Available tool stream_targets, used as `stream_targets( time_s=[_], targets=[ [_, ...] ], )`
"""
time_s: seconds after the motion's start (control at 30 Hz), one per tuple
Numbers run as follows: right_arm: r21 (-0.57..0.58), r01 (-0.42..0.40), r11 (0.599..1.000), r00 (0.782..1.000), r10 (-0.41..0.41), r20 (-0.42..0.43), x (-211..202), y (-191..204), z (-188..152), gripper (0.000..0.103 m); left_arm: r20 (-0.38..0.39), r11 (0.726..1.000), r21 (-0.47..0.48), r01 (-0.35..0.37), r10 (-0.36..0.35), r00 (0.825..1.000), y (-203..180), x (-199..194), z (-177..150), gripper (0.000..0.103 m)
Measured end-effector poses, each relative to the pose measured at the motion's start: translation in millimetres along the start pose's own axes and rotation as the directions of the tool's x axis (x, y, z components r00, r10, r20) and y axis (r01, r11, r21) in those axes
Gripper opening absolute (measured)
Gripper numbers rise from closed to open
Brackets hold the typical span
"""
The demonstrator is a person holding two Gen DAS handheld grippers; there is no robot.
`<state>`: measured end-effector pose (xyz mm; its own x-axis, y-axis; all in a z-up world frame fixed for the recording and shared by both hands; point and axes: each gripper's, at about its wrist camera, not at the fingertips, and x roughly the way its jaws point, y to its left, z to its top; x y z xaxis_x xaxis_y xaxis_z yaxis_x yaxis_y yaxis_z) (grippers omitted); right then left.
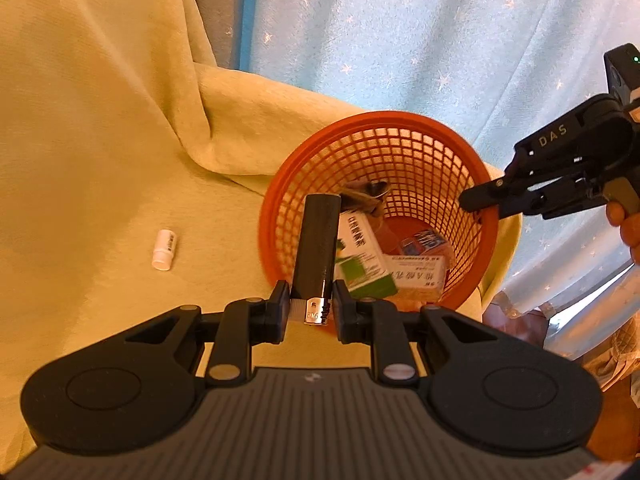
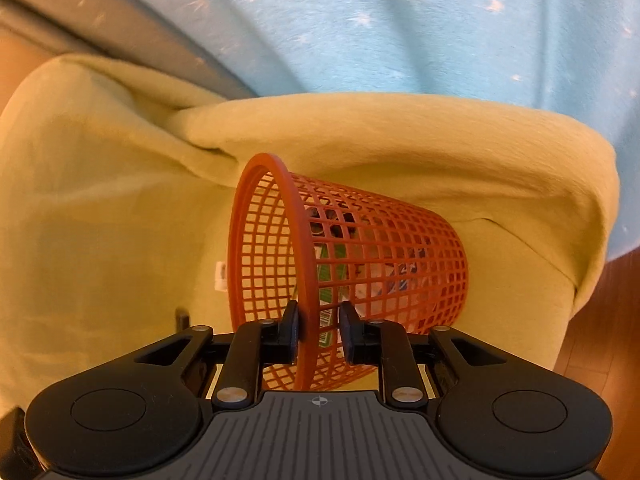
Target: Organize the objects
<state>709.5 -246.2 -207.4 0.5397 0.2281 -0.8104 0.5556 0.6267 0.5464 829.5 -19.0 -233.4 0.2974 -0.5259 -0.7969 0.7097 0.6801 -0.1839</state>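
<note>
Lighter (image 1: 316,248), black with a metal head, sits clamped between the two fingers of the left gripper (image 1: 310,306), its metal end toward the camera and its body pointing out over the near rim of the orange basket (image 1: 476,160). The mesh basket stands on a yellow cloth (image 1: 100,140), near the cloth's right edge where it drops off. Inside lie a green-and-white box (image 1: 362,258), a white box with red print (image 1: 418,276), a small blue packet (image 1: 426,242) and something dark and crumpled at the back. The right gripper (image 2: 319,330) straddles the basket's rim, one finger inside and one outside; whether they press the rim I cannot tell. A hand (image 1: 628,228) holds that gripper's handle. Well apart, toward the cloth's left side, a small white bottle (image 1: 165,249) lies on its side. Pale blue starred curtain (image 1: 400,32) hangs behind.
</note>
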Motion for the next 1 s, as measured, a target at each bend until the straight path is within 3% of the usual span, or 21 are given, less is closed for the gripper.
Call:
stream_targets(
  time_s=[1.0],
  targets=[
    [-0.038,-0.089,0.995,0.996,0.089,-0.019,3,-9,3,0.021,-0.020,0.995,0.091,0.041,-0.039,0.999,0,59,31,0.018]
  ],
)
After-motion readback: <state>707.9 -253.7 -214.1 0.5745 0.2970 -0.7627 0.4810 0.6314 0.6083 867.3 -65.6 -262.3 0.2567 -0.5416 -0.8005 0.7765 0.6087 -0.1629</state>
